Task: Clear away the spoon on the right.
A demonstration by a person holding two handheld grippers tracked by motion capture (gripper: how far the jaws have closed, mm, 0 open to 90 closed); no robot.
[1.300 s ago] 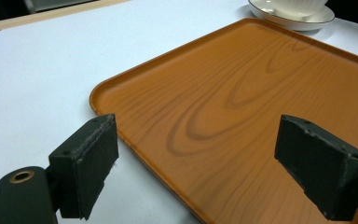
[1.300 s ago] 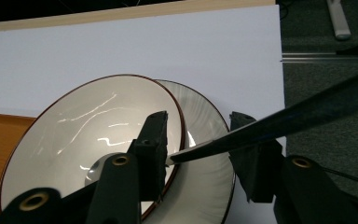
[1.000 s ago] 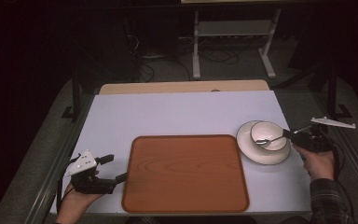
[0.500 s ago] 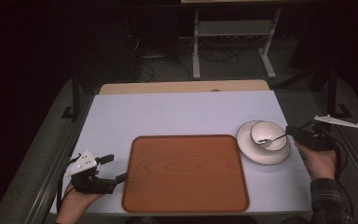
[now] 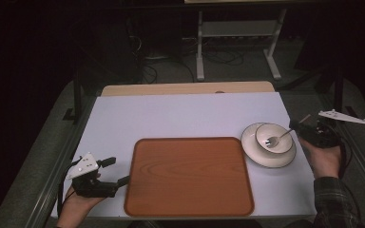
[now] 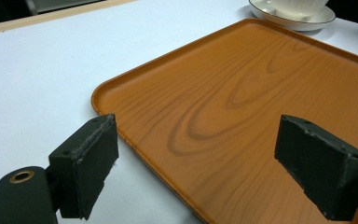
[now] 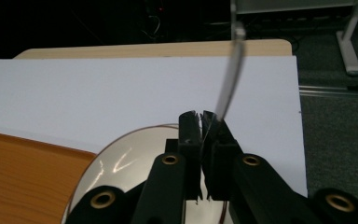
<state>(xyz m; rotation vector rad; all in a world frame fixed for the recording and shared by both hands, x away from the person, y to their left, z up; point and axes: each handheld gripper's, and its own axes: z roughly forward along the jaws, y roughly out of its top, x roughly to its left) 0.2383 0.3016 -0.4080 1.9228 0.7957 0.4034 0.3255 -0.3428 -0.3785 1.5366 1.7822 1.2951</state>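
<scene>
At the left of the desk [image 5: 180, 116] we see the left gripper [image 5: 116, 172] resting just beside the left edge of the wooden tray [image 5: 188, 176]. Its jaws stand wide apart and hold nothing; in the left gripper view the tray's near corner [image 6: 103, 95] lies between and beyond them. The tray surface is bare.

Moving right, a white bowl [image 5: 274, 138] sits on a white saucer [image 5: 268, 159], just beside the tray's right edge. A fork [image 5: 278, 137] lies with its head in the bowl and its handle angled out toward the right gripper [image 5: 300, 127].

In the right gripper view the right gripper's jaws are closed to a narrow slit on the fork's handle [image 7: 228, 79], which rises slantwise from between them.

We judge the step in hand to be lifting the fork out of the bowl, probably for transfer to the tray. The next move calls for a straight upward lift that clears the bowl's rim without tipping the bowl, then travel left over the tray. The thin handle may pivot in the grip.
</scene>
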